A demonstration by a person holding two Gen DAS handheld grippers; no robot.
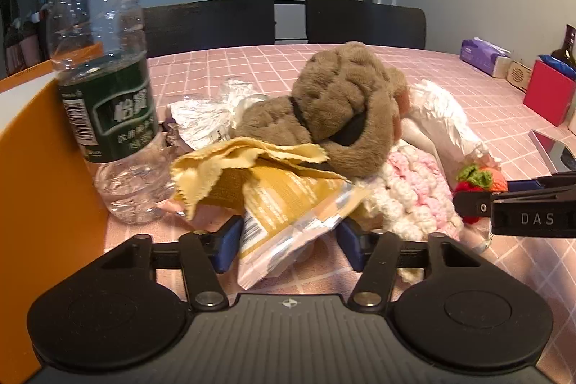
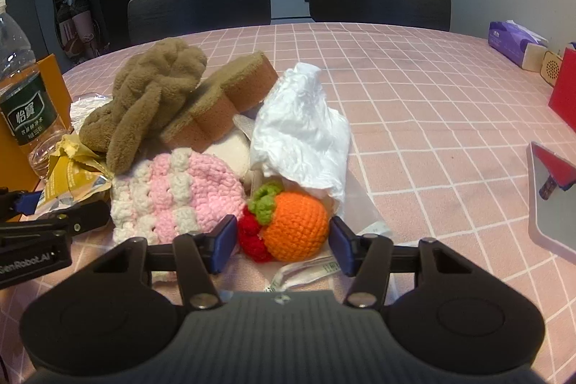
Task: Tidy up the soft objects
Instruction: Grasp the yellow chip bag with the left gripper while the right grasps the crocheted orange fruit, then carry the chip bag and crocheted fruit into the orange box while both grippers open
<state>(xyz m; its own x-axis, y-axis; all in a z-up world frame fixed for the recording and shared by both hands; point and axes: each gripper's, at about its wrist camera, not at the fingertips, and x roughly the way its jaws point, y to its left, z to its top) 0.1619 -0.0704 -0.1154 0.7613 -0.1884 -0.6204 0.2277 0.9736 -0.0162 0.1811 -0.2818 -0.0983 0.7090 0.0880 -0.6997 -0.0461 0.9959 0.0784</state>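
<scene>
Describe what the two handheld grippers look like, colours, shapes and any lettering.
Both match: a dark grey ribbed body, two round black discs at the sides, black linkage arms with silver rivets, and blue pads on the fingers. The left gripper has a small compass-like mark on its body; from the right gripper view, its side reads GenRobot.AI. No hands, sleeves or cables show.

Soft-toy pile (image 2: 187,146) on pink-checked table (image 2: 432,103)

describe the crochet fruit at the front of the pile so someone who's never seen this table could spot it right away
On the pink checked tablecloth, find the heap of soft things in front of the two dark chairs. At its near edge, just below the crumpled white plastic bag and right of the pink and white crochet piece, lies the crochet fruit. It is the only orange ball there, with a green leafy top and red berries.
</scene>
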